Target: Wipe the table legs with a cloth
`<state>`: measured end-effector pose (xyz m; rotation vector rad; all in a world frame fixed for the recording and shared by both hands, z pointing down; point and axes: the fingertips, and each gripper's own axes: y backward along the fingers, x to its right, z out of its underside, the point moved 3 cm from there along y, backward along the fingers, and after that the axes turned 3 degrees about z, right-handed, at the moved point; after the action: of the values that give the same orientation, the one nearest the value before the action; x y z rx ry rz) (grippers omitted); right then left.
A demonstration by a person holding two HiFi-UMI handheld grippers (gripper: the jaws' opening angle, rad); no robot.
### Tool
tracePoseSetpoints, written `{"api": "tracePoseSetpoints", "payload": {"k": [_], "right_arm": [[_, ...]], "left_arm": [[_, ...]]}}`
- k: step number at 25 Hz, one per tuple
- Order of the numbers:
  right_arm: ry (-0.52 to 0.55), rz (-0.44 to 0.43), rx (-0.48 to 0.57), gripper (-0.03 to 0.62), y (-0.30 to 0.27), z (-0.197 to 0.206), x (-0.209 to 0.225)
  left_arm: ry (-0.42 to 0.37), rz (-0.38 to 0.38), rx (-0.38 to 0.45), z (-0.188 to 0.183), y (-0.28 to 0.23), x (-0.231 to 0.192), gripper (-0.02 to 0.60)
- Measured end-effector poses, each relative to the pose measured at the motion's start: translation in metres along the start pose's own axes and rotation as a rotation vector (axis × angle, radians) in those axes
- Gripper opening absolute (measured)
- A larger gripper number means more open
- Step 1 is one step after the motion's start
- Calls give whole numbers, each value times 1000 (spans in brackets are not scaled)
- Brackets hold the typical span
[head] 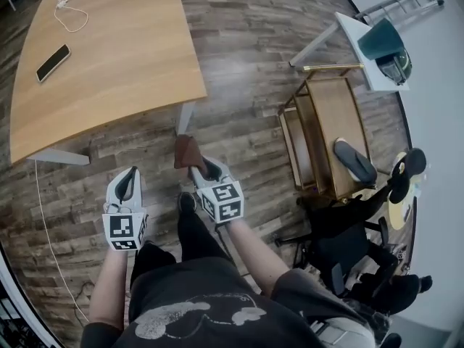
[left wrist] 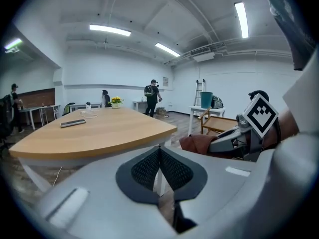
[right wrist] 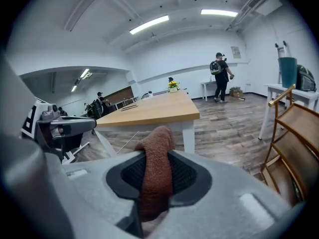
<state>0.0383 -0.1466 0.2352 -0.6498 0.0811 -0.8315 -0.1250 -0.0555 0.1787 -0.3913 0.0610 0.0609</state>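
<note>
A brown cloth sticks out of my right gripper, which is shut on it; in the right gripper view the cloth hangs folded between the dark pads. It is held just in front of the white table leg under the near corner of the wooden table. The same leg stands right beyond the cloth in the right gripper view. My left gripper is shut and holds nothing, its pads pressed together, left of the right gripper. A second white leg slants at the left.
A phone and a white cable lie on the tabletop. A wooden chair stands to the right, with black gear beside it. A white side table carries a teal bin. A person stands far off.
</note>
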Motion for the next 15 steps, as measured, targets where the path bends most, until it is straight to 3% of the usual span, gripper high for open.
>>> {"api": "tracePoseSetpoints", "payload": {"k": [9,15], "right_arm": [[-39,67,46,86,-100,5,11],[-82,89,60,86,-140,25,15]], "left_arm": [[-9,64,-18,51,-78,-26,18],[7,103,-37,88,-103,-37,18]]}}
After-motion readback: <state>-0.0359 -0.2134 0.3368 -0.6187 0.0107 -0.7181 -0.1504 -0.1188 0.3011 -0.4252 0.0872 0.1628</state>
